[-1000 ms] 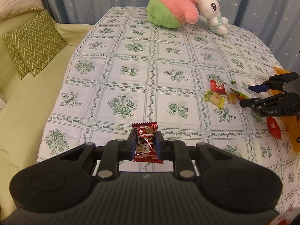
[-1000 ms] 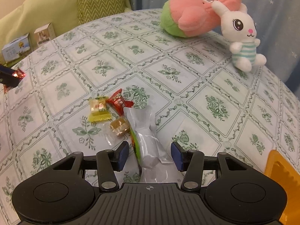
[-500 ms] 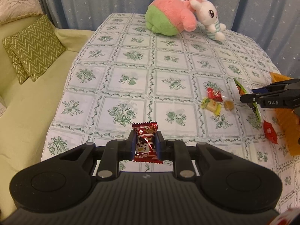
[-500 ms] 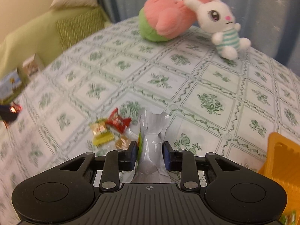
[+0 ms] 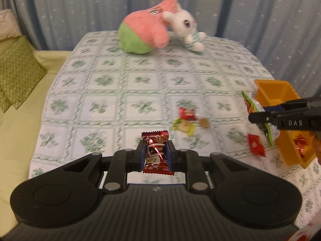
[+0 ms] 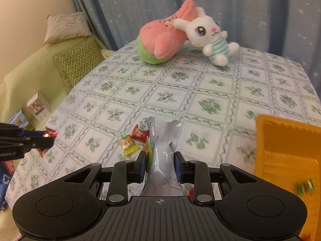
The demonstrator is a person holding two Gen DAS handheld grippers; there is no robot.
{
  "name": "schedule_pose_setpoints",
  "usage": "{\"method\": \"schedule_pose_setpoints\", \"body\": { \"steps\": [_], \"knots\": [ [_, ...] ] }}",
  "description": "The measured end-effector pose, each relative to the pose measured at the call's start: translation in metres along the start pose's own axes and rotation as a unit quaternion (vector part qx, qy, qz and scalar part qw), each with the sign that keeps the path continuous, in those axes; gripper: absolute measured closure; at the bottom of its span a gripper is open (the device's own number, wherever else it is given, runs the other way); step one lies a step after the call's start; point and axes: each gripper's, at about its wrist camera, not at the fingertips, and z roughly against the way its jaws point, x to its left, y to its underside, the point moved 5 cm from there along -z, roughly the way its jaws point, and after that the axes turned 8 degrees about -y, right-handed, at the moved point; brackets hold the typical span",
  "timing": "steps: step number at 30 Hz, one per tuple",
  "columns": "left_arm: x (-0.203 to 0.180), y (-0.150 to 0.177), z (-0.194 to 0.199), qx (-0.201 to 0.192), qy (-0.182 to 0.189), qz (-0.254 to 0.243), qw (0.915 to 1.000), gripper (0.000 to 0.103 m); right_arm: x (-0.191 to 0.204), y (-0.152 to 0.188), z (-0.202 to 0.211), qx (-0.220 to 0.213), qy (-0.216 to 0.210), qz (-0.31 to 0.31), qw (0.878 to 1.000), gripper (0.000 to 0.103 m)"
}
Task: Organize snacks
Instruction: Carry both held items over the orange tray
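Note:
My left gripper [image 5: 154,154] is shut on a dark red candy packet [image 5: 156,152], held above the patterned tablecloth. My right gripper [image 6: 159,158] is shut on a silvery snack pouch [image 6: 163,152] with a green edge, lifted off the cloth. From the left wrist view the right gripper [image 5: 258,114] shows at the far right, the pouch [image 5: 253,104] hanging beside the orange bin [image 5: 280,94]. From the right wrist view the left gripper [image 6: 47,137] shows at the left edge. A red candy [image 5: 187,113], a yellow candy [image 5: 183,126] and a brown candy [image 5: 204,123] lie together mid-table. Another red packet [image 5: 255,145] lies near the bin.
A pink-and-green plush [image 6: 160,38] and a white bunny plush [image 6: 210,38] sit at the table's far end. The orange bin [image 6: 286,150] holds several wrapped sweets. A green sofa with a zigzag cushion [image 6: 79,62] and small boxes [image 6: 39,106] runs along the left.
The right gripper closed on the silvery pouch and lifted it off the cloth, rolling toward the orange bin. The left gripper rose a little with its red packet.

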Motion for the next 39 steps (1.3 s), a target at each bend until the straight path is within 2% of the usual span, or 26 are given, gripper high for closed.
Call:
{"method": "schedule_pose_setpoints", "body": {
  "steps": [10, 17, 23, 31, 39],
  "knots": [
    [-0.069, -0.004, 0.017, -0.016, 0.059, -0.053, 0.9967, 0.084, -0.003, 0.041, 0.069, -0.028, 0.025, -0.044, 0.998, 0.073],
    [-0.137, -0.001, 0.029, -0.023, 0.108, -0.1, 0.9888, 0.084, -0.023, 0.079, 0.125, -0.049, 0.057, -0.092, 0.993, 0.073],
    [-0.197, 0.001, 0.034, -0.026, 0.142, -0.133, 0.9806, 0.084, -0.056, 0.107, 0.175, -0.067, 0.096, -0.129, 0.985, 0.073],
    [-0.26, -0.004, 0.031, -0.027, 0.158, -0.152, 0.9751, 0.084, -0.102, 0.118, 0.217, -0.09, 0.129, -0.152, 0.976, 0.073],
    [-0.302, -0.022, 0.011, -0.029, 0.144, -0.152, 0.9773, 0.084, -0.141, 0.102, 0.219, -0.106, 0.131, -0.154, 0.974, 0.073]
  ]
}}
